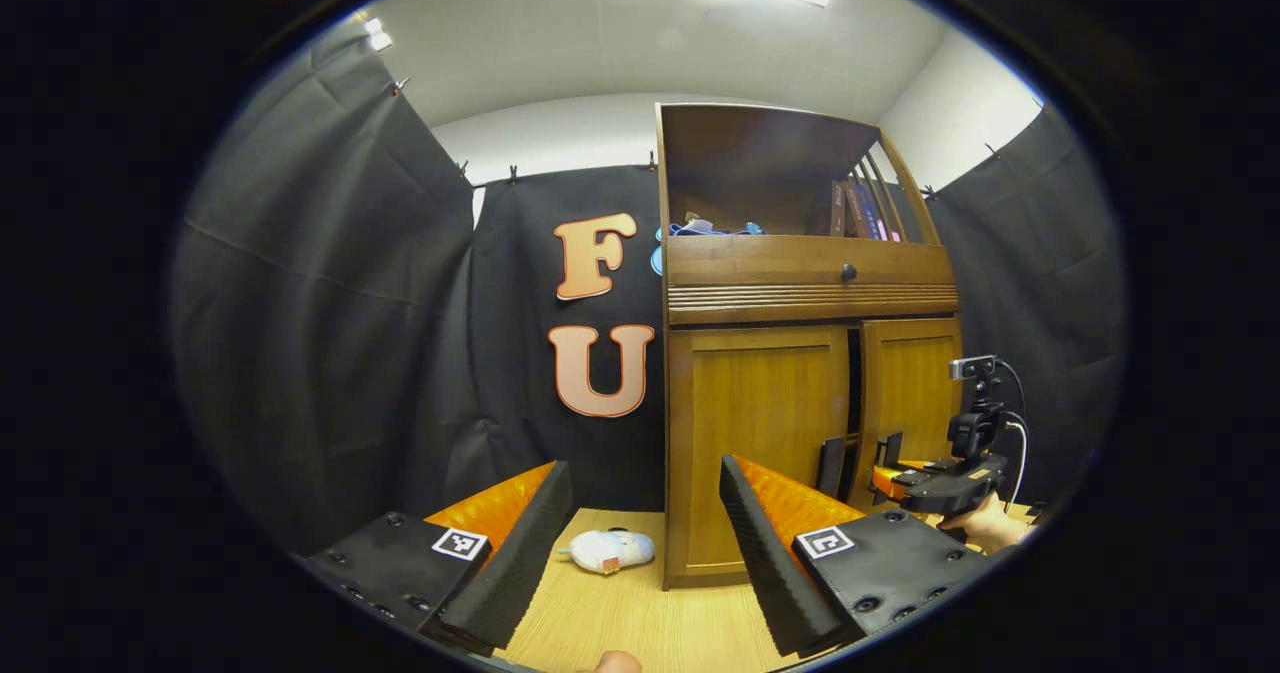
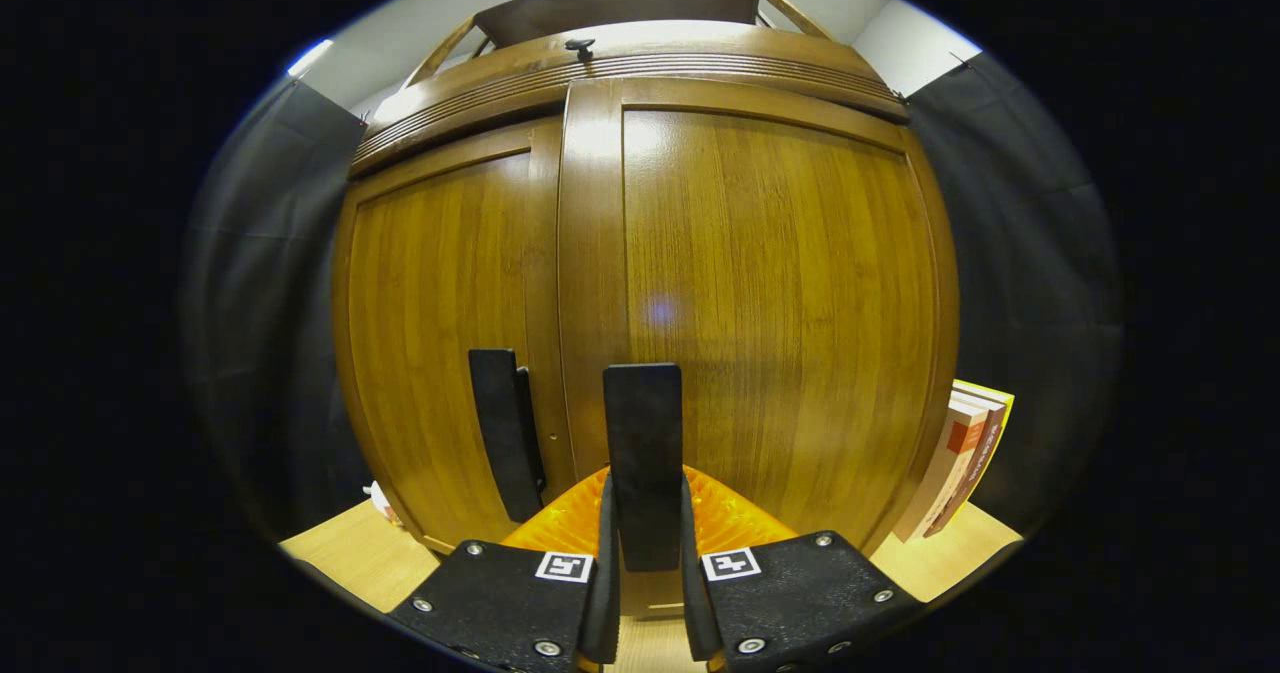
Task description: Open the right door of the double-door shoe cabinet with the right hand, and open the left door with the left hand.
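Parts of the scene are cut off from where I sit: in the left gripper view my left tool (image 1: 640,543) shows at the bottom with its fingers spread wide and nothing between them, and past them a small white soft toy (image 1: 608,550) lies on the pale wooden desk (image 1: 640,618), too blurred for me to say what it is. To its right stands the brown wooden double-door shoe cabinet (image 1: 805,353), its base on the desk. Above the doors I see a drawer front with a dark round knob (image 1: 848,272), and an open shelf holding something blue (image 1: 700,228) that I cannot identify and a few upright books (image 1: 860,211). The left door (image 1: 760,453) looks flush; a dark gap runs between it and the right door (image 1: 910,403), so the right door seems slightly ajar. Farther right, the right tool (image 1: 885,473) meets that door's dark handle, with a hand (image 1: 985,525) partly cut off beneath it.

In the right gripper view the left door's flat black vertical handle (image 2: 508,433) stands free. Just right of it, the right tool's fingers are closed on both sides of the right door's black handle (image 2: 645,463). The warm, vertical-grained door panel rises behind it. Leaning books (image 2: 960,463) peek out past the cabinet's right edge, mostly hidden.
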`<state>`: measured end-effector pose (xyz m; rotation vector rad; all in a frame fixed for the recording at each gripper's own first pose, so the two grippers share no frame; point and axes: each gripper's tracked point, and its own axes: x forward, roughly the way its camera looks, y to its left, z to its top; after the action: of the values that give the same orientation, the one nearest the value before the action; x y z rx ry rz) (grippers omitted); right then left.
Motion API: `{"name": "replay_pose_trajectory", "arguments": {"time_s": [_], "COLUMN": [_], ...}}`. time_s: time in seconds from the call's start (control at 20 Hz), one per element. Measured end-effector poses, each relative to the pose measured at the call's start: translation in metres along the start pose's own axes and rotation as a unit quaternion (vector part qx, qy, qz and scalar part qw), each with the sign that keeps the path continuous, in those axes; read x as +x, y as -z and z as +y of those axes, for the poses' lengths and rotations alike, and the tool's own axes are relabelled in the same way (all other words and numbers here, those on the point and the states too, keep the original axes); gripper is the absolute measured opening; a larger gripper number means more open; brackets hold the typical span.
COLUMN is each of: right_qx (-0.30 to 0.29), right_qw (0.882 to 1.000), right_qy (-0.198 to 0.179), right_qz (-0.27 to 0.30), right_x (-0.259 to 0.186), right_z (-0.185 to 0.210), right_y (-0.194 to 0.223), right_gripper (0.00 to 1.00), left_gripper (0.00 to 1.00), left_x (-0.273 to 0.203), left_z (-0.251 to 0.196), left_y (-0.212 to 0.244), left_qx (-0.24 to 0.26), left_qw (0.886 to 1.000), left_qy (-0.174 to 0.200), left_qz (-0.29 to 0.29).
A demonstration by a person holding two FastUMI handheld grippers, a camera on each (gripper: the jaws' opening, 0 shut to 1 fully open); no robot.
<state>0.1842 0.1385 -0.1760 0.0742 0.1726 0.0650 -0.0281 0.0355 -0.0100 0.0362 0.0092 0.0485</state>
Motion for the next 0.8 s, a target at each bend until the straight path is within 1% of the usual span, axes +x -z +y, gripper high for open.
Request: {"name": "replay_pose_trajectory", "arguments": {"time_s": [0.1, 0.2, 0.25, 0.3, 0.45, 0.5, 0.65, 0.8], "right_qx": [-0.003, -0.003, -0.004, -0.006, -0.012, -0.012, -0.014, -0.008], "right_qw": [1.0, 1.0, 1.0, 1.0, 1.0, 1.0, 1.0, 1.0], "right_qy": [-0.003, -0.006, -0.007, -0.007, -0.01, -0.011, -0.014, -0.02], "right_qz": [0.0, 0.0, 0.0, -0.001, -0.005, -0.006, -0.007, -0.004], "right_x": [-0.012, -0.023, -0.029, -0.034, -0.056, -0.064, -0.083, -0.098], "right_z": [-0.002, -0.006, -0.008, -0.011, -0.019, -0.022, -0.032, -0.04], "right_y": [0.0, 0.0, 0.001, 0.001, 0.001, 0.0, 0.002, 0.001], "right_gripper": [0.25, 0.25, 0.26, 0.26, 0.25, 0.26, 0.25, 0.25], "left_gripper": [0.98, 0.96, 0.98, 0.96, 0.98, 0.96, 0.98, 0.96], "left_x": [-0.002, -0.002, -0.002, -0.002, -0.002, -0.002, -0.001, -0.001], "left_z": [-0.003, -0.008, -0.011, -0.015, -0.027, -0.031, -0.038, -0.046], "left_y": [0.001, 0.001, 0.0, 0.0, 0.002, 0.003, 0.003, 0.004], "left_qx": [-0.003, -0.006, -0.008, -0.009, -0.011, -0.01, -0.007, -0.011], "left_qw": [1.0, 1.0, 1.0, 1.0, 1.0, 0.999, 0.999, 0.999], "left_qy": [0.003, 0.006, 0.009, 0.014, 0.028, 0.032, 0.035, 0.04], "left_qz": [0.001, 0.001, 0.0, 0.001, 0.003, 0.004, 0.004, 0.004]}}
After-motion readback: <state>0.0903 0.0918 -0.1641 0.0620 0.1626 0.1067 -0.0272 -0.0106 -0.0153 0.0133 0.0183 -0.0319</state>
